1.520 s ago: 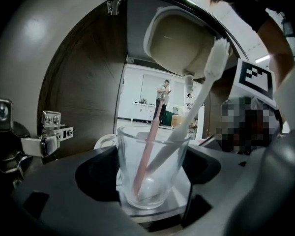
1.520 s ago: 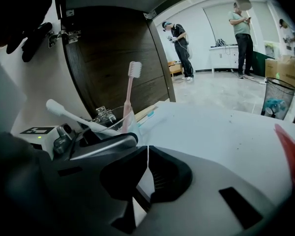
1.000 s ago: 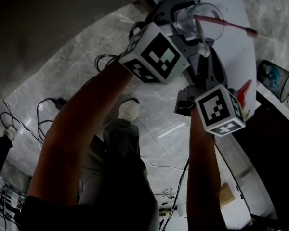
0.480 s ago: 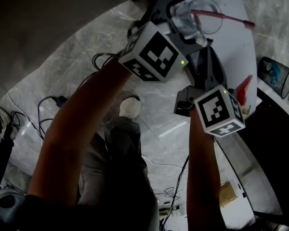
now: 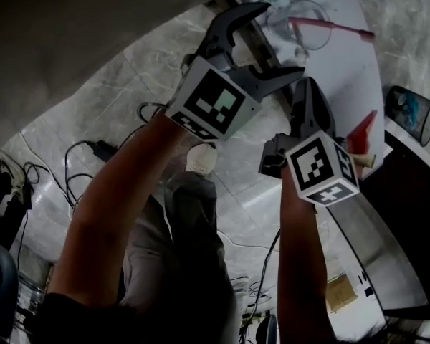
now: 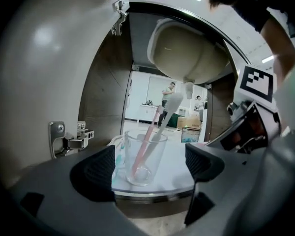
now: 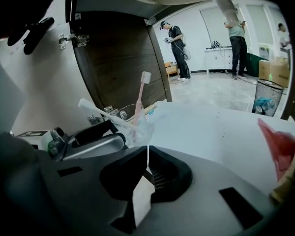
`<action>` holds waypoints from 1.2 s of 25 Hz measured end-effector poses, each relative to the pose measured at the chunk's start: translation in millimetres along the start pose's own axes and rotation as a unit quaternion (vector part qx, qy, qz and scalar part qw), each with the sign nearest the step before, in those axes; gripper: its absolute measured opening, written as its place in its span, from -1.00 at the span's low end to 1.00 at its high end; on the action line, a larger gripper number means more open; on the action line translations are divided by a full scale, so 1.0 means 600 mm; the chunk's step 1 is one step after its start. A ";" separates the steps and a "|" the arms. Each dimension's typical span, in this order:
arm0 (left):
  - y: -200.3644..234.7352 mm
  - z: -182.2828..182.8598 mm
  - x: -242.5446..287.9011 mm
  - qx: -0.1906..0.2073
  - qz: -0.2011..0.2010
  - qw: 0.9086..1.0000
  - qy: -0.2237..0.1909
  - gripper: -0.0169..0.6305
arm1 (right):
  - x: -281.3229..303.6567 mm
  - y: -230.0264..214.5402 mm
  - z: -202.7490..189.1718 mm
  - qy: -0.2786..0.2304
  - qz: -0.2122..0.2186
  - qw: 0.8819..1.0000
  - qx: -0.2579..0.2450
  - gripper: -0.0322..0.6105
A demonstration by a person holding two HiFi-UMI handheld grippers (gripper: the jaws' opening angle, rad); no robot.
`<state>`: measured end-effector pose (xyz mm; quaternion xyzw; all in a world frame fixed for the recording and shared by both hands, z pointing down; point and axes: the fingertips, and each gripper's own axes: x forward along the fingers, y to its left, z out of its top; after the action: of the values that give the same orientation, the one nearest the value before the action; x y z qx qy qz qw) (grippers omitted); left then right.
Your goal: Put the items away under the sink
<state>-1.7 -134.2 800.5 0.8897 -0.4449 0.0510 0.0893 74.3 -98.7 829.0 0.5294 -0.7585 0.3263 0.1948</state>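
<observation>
Glass (image 6: pixel 145 157) with its toothbrushes (image 6: pixel 147 139) stands upright on the white shelf (image 6: pixel 174 162) under the basin (image 6: pixel 196 58) — straight ahead of the nearer left gripper (image 5: pixel 278 40), whose jaws have just been opening and gape clear of it (the right gripper (image 7: pixel 146 167), pressed together and empty, hangs beside).

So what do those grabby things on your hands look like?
Both are dark grey plastic. The left tongs are two chunky curved jaws with bumpy black pads; the right tongs match. Each carries a white cube printed with black square patterns.
</observation>
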 end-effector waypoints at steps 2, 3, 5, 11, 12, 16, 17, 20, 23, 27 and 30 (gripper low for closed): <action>-0.012 0.001 -0.015 -0.001 -0.007 1.000 0.008 0.44 | -0.008 0.006 -0.001 -0.001 -0.003 1.000 -0.001 -0.79; -0.017 0.000 -0.023 -0.001 -0.008 1.000 0.014 0.39 | -0.012 0.010 -0.002 -0.002 -0.003 1.000 0.000 -0.79; -0.022 -0.002 -0.044 -0.013 -0.002 0.999 0.030 -0.14 | -0.020 0.016 -0.006 -0.001 -0.004 1.000 0.000 -0.79; -0.037 -0.003 -0.088 -0.015 -0.006 0.998 0.068 -0.80 | -0.039 0.035 -0.006 -0.001 -0.006 1.000 0.008 -0.79; -0.039 -0.002 -0.094 -0.015 -0.006 0.997 0.074 -0.84 | -0.043 0.039 -0.006 -0.001 -0.007 1.000 0.008 -0.79; -0.050 0.013 -0.120 -0.034 -0.004 0.996 0.085 -0.90 | -0.063 0.053 -0.001 0.001 -0.015 1.000 0.008 -0.79; -0.052 0.020 -0.125 -0.037 -0.006 0.996 0.086 -0.91 | -0.067 0.056 0.002 0.000 -0.018 1.000 0.009 -0.79; -0.048 0.031 -0.141 -0.036 0.003 0.993 0.113 -0.91 | -0.080 0.071 0.014 -0.006 -0.026 0.999 0.018 -0.79; -0.044 0.049 -0.161 -0.053 0.015 0.990 0.132 -0.91 | -0.098 0.091 0.026 -0.005 -0.030 0.999 0.020 -0.79; -0.058 0.087 -0.182 -0.074 0.001 0.988 0.138 -0.91 | -0.128 0.112 0.055 -0.010 -0.032 0.999 0.019 -0.79; -0.074 0.116 -0.204 -0.063 -0.012 0.987 0.148 -0.91 | -0.151 0.127 0.072 -0.012 -0.032 0.999 0.016 -0.79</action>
<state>-38.7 -26.7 706.6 0.8702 -0.4180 0.1532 0.2109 38.6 -50.8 718.3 0.5602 -0.7383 0.3254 0.1876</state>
